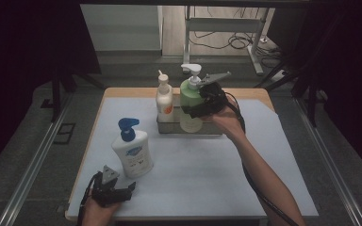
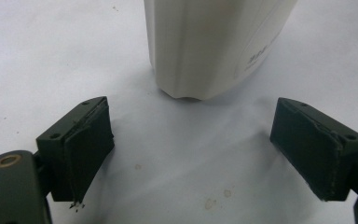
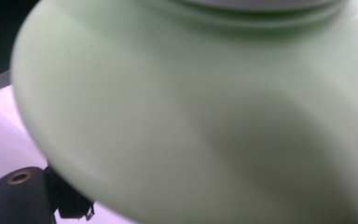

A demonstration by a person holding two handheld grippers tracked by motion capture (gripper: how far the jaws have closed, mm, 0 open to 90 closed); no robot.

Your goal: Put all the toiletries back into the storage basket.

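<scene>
Item one: green pump bottle, pale green body with a white pump head, upright at about 12 o'clock on the surface. Its base sits in or just over the right half of the grey tray; whether it rests on the tray floor I cannot tell. In the right gripper view the bottle's green shoulder presses up close to the lens.

Item two: right gripper, held at the bottle's right side, its jaws clamped wide around the bottle's body. One black jaw tip peeks out beneath the bottle at 7 o'clock in the right gripper view. The grey three-cornered plate stands above the hand, beside the pump head.

Item three: small white bottle, orange mark on its front, white cap, upright in the left half of the tray, just beside the green one.

Item four: white pump bottle, blue pump head, blue label, upright on the surface at about 8 o'clock, well apart from the tray.

Item five: left gripper, low on the surface at 7 o'clock, near the white pump bottle's base. In the left gripper view its jaws stand wide apart with nothing between them; the bottle's base stands just beyond them, untouched.
</scene>
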